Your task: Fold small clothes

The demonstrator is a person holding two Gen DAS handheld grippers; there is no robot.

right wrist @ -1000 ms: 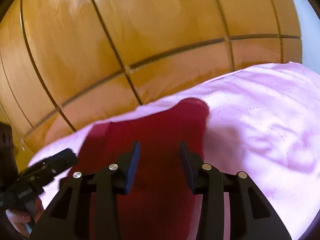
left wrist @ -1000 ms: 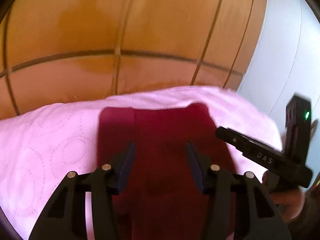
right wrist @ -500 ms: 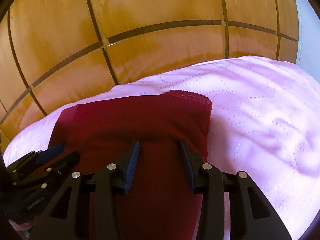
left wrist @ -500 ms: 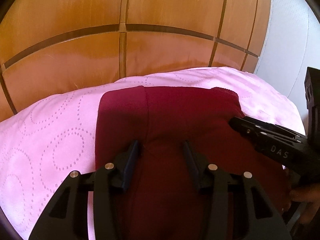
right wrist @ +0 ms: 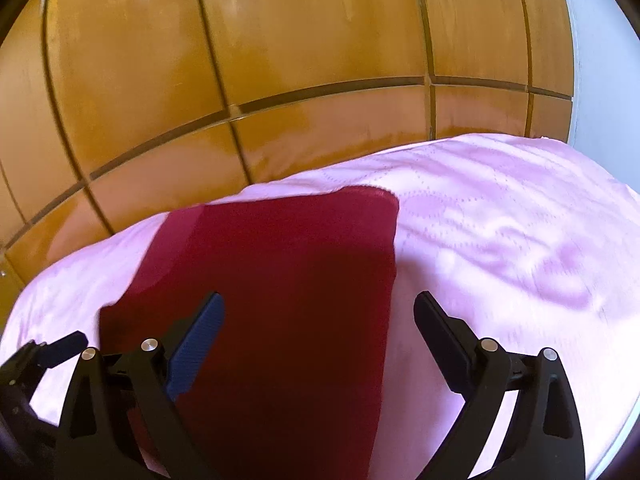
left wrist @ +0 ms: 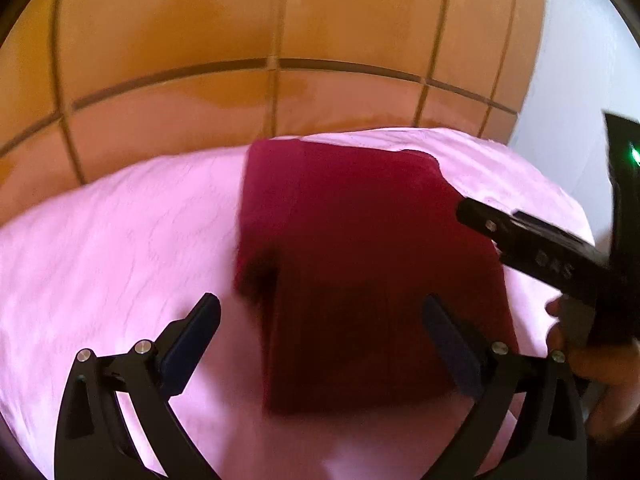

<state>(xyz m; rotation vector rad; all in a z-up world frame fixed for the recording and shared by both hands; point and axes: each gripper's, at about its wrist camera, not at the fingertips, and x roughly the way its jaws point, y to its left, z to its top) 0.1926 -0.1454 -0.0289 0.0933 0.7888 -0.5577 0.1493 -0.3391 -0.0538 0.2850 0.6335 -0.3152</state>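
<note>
A dark red folded garment (left wrist: pixel 360 264) lies flat on the pink bedspread (left wrist: pixel 120 248). My left gripper (left wrist: pixel 320 312) hangs just above its near edge, jaws opening wide, nothing pressed between the pads. In the right wrist view the same garment (right wrist: pixel 288 300) spreads from the centre to the left, and my right gripper (right wrist: pixel 318 308) stands over its right edge, jaws opening wide too and holding nothing. The right gripper's black body (left wrist: pixel 560 252) shows at the right of the left wrist view, with a hand (left wrist: pixel 592 356) on it.
A glossy wooden panelled headboard (right wrist: pixel 280 60) rises behind the bed. A pale wall (left wrist: pixel 580 60) stands at the right. The pink bedspread (right wrist: pixel 500 220) stretches bare to the right of the garment. The left gripper's tip (right wrist: pixel 52 350) shows at the lower left of the right wrist view.
Both grippers held the red cloth between their pads before; now both have spread wide, let it go and drawn back. The garment lies flat, folded over.
</note>
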